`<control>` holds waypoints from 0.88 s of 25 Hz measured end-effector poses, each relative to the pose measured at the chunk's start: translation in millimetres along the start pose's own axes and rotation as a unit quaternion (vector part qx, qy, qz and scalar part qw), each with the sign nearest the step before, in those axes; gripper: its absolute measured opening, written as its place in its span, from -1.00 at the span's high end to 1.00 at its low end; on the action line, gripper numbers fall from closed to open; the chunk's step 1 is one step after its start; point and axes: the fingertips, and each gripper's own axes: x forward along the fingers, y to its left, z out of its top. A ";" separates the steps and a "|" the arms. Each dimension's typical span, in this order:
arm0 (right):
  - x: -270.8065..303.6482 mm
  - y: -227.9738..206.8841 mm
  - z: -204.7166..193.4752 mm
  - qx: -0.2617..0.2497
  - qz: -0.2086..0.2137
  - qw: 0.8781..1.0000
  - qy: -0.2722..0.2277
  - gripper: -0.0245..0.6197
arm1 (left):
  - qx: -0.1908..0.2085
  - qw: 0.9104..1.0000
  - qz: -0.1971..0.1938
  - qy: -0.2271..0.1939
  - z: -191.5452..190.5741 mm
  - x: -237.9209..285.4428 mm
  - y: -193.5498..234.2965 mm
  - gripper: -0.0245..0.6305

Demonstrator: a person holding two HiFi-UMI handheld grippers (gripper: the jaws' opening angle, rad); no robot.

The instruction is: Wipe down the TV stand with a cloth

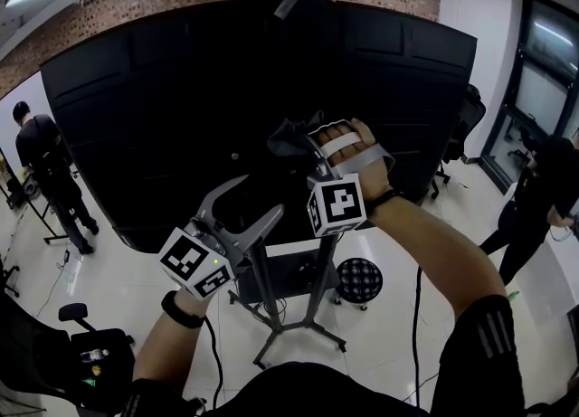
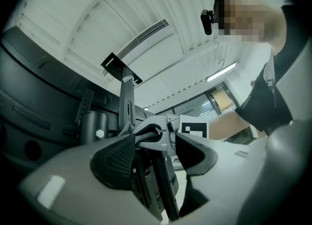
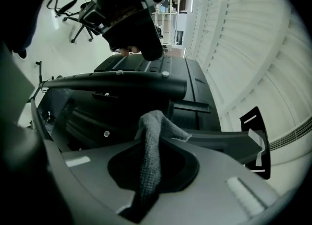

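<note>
The TV stand (image 1: 264, 302) is a grey metal post on splayed legs, carrying a big black screen (image 1: 181, 90) seen from behind. A dark grey cloth (image 1: 288, 138) is bunched at the tip of my right gripper (image 1: 303, 146), which is shut on it close to the screen's back. The right gripper view shows the cloth (image 3: 152, 143) clamped in that gripper (image 3: 153, 163), its loose end sticking up. My left gripper (image 1: 256, 198) is lower and to the left, beside the post, jaws open in a V with nothing between them. In the left gripper view this gripper (image 2: 155, 143) faces the post (image 2: 127, 107).
A person (image 1: 50, 175) stands at the far left and another (image 1: 541, 203) at the right edge. An office chair (image 1: 463, 130) stands behind the screen. A round dark stool (image 1: 359, 279) sits by the stand's legs. Dark equipment (image 1: 86, 352) lies at the lower left.
</note>
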 end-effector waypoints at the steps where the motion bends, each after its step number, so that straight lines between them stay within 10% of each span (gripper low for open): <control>1: 0.9 6.0 1.9 -0.001 0.001 1.000 -0.002 0.88 | -0.004 1.000 0.000 0.002 -4.3 -1.6 -0.8 0.07; 22: -0.3 123.2 30.2 0.014 0.069 0.998 -0.002 0.88 | -0.079 0.996 0.027 0.029 -70.2 -27.1 -1.6 0.06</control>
